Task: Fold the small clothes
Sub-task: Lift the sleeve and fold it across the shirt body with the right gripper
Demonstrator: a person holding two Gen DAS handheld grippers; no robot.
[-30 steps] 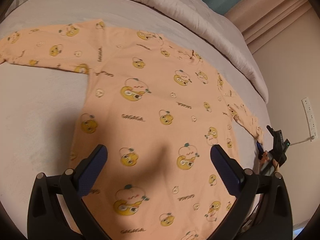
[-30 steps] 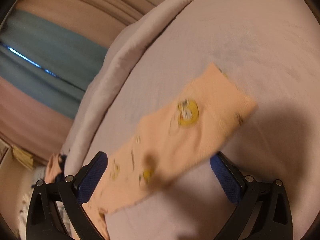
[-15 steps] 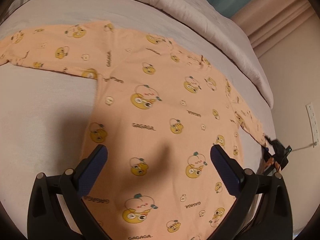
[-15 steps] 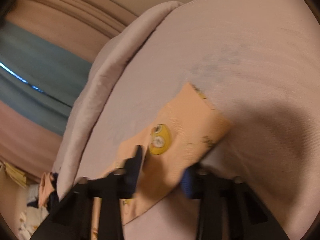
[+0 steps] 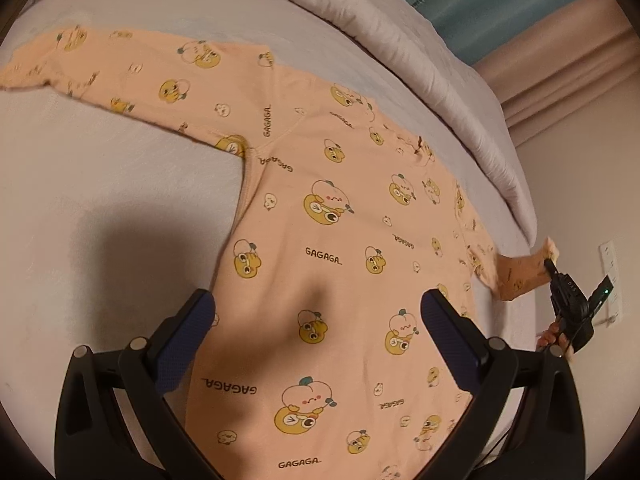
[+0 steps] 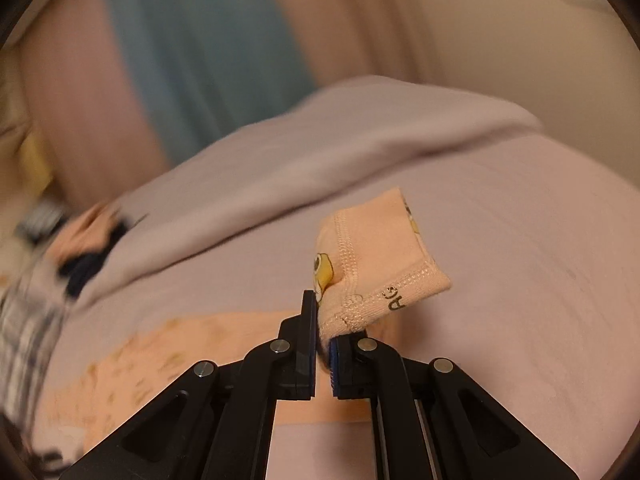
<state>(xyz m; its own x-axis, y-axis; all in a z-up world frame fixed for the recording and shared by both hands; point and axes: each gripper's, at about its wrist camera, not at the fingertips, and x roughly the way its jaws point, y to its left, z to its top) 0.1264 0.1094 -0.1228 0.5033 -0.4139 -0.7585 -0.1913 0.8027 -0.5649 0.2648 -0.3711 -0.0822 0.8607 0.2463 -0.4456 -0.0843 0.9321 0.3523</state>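
An orange long-sleeved child's shirt (image 5: 344, 216) with yellow cartoon prints and "GAGAGA" lettering lies flat on the bed, one sleeve (image 5: 120, 76) stretched out to the left. My left gripper (image 5: 316, 320) is open and empty, hovering above the shirt's lower body. My right gripper (image 6: 324, 328) is shut on the cuff of the other sleeve (image 6: 372, 268) and holds it lifted off the bed. In the left wrist view the right gripper (image 5: 550, 266) shows at the far right with the raised sleeve end (image 5: 520, 274).
The bed has a pale grey sheet (image 5: 100, 208). A rolled duvet (image 5: 400, 36) runs along the far side. Teal and beige curtains (image 6: 192, 60) hang behind. A small pile of clothes (image 6: 60, 256) lies at the left in the right wrist view. A wall socket (image 5: 610, 264) is at right.
My right gripper has closed on the sleeve cuff and lifted it off the bed. My left gripper has shifted slightly over the shirt and stays open.
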